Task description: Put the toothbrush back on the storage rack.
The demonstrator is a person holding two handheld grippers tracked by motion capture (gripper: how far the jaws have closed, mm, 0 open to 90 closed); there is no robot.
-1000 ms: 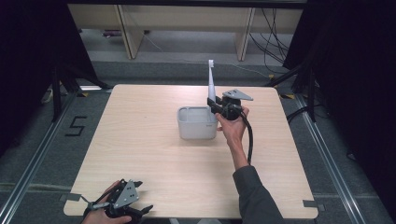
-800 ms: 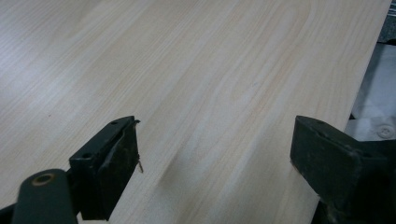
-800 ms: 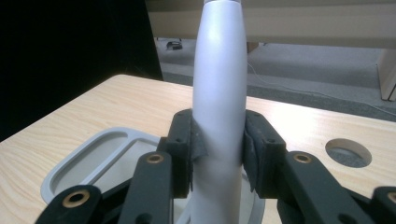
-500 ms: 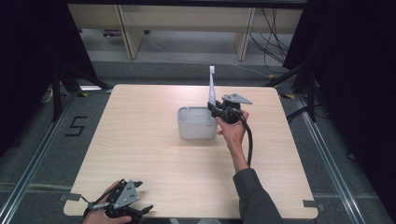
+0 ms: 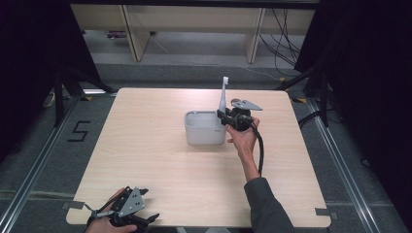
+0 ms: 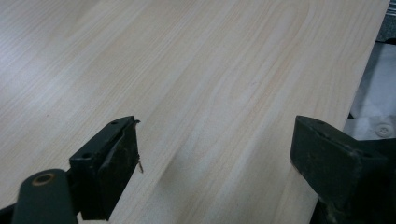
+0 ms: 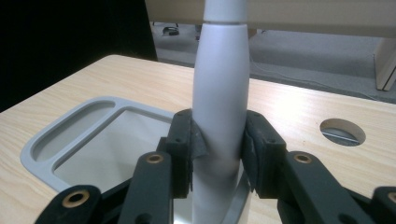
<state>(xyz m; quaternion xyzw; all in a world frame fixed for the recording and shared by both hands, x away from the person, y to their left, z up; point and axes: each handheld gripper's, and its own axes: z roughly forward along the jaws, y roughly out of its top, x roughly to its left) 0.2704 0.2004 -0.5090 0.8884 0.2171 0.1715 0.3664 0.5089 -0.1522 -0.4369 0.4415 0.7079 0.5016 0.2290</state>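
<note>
**A:** What does the high view give you?

**B:** A pale wooden counter (image 5: 160,160) with a grey bin (image 5: 204,127) near its middle. My right gripper (image 5: 224,116) sits just beside the bin's right wall, my right hand (image 5: 241,138) wrapped around it. Its fingers are clamped on a white toothbrush-like handle (image 5: 223,97) that stands close to upright at the bin's right edge, its thin neck rising above the bin. My left gripper (image 5: 127,213) lies well apart from the bin, at the counter's near edge, held in my left hand (image 5: 104,224).

**A:** And the left gripper view?

**B:** My left fingers (image 6: 105,170) are spread wide, with bare wood grain between them and nothing held.

**A:** The right gripper view?

**B:** My right fingers (image 7: 184,144) press on both sides of the handle's thick lower body (image 7: 219,116). The bin (image 7: 51,154) lies below and to the left of the handle, with a narrow compartment along its far side and a larger one nearer me. Whether the handle's base touches the bin, I cannot tell. A round hole (image 7: 342,131) in the counter lies right of the handle.
</note>
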